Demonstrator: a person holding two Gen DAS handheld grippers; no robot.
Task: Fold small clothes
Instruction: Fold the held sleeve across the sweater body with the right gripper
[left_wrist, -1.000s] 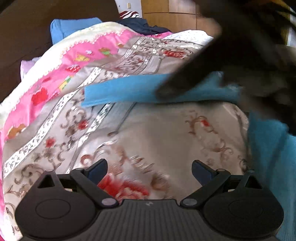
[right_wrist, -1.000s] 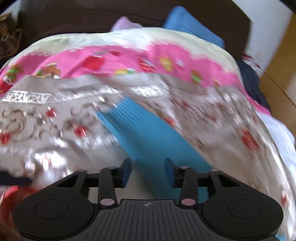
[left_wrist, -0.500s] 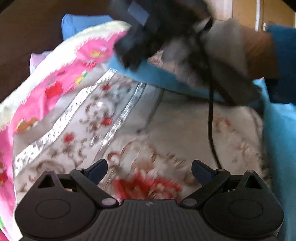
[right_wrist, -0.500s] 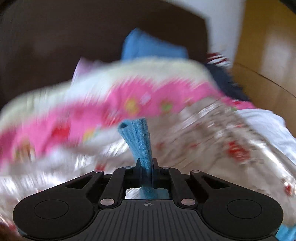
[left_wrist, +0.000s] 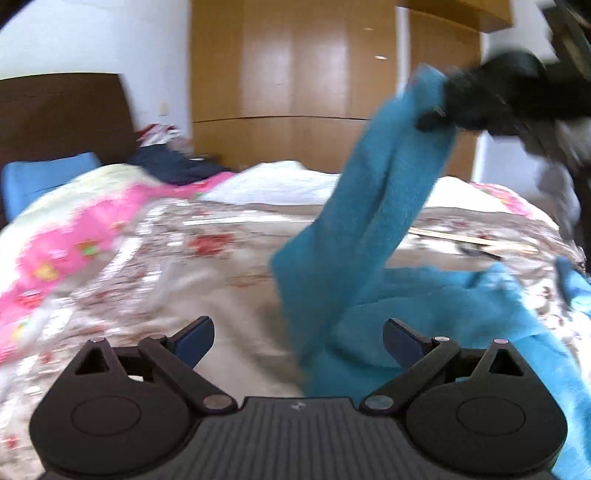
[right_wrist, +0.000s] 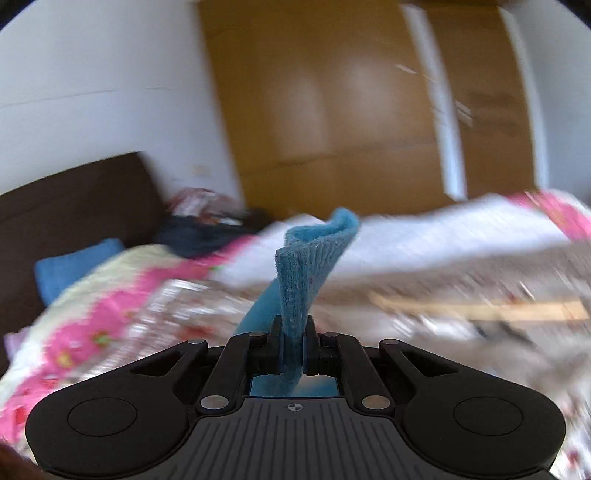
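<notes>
Right gripper (right_wrist: 293, 345): my fingers pinch the blue cloth (right_wrist: 306, 266), its end curling up ahead of them.
Left gripper (left_wrist: 298, 338): my fingers spread wide, holding nothing.
Cloth: hangs beyond my left fingers onto the bedspread (left_wrist: 177, 258).

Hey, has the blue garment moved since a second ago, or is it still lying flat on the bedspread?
Yes. The right gripper is shut on the blue garment and has lifted one end up off the bedspread; the rest still trails on it.
</notes>
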